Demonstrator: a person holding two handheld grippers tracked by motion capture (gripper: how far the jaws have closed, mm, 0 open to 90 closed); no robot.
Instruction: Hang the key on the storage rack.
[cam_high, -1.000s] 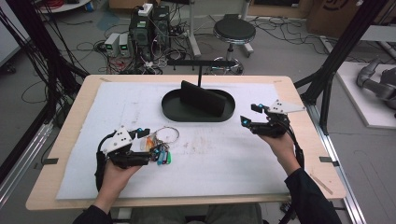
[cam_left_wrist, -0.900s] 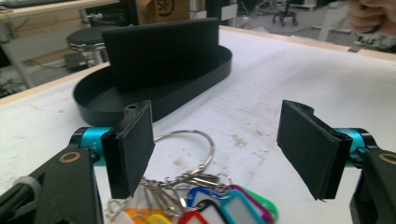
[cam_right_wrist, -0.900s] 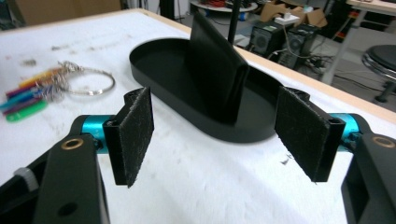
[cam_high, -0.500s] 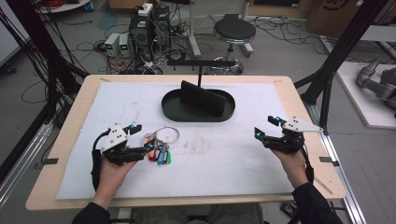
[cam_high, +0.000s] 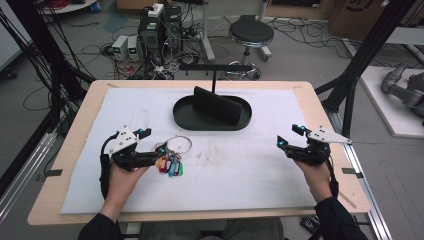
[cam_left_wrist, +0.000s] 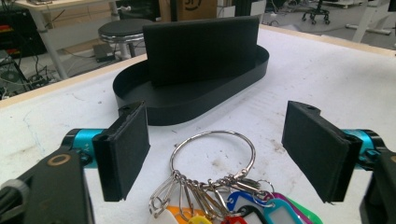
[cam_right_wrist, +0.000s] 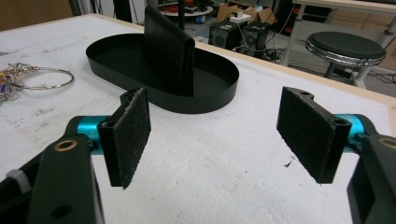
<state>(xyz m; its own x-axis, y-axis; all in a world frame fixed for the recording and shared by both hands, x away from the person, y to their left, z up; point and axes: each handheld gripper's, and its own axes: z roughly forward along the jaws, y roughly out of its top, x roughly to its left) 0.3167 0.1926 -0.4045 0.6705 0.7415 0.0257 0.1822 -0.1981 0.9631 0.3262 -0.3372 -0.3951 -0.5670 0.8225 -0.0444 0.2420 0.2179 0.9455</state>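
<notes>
A bunch of keys with coloured tags on a large metal ring lies on the white mat at the front left. My left gripper points right at it, open. In the left gripper view the ring lies between the spread jaws of the left gripper, and the pads are clear of it. A black oval tray with an upright black slab stands at the middle back. My right gripper hovers at the right of the mat; its jaws have just been opening and stand open with nothing between them.
The white mat covers most of the wooden table. Behind the table are a round stool, electronics boxes and cables on the floor. Black frame posts rise at both sides.
My right hand has moved from beside the tray to the right and toward the front edge. The left hand has stayed by the keys.
</notes>
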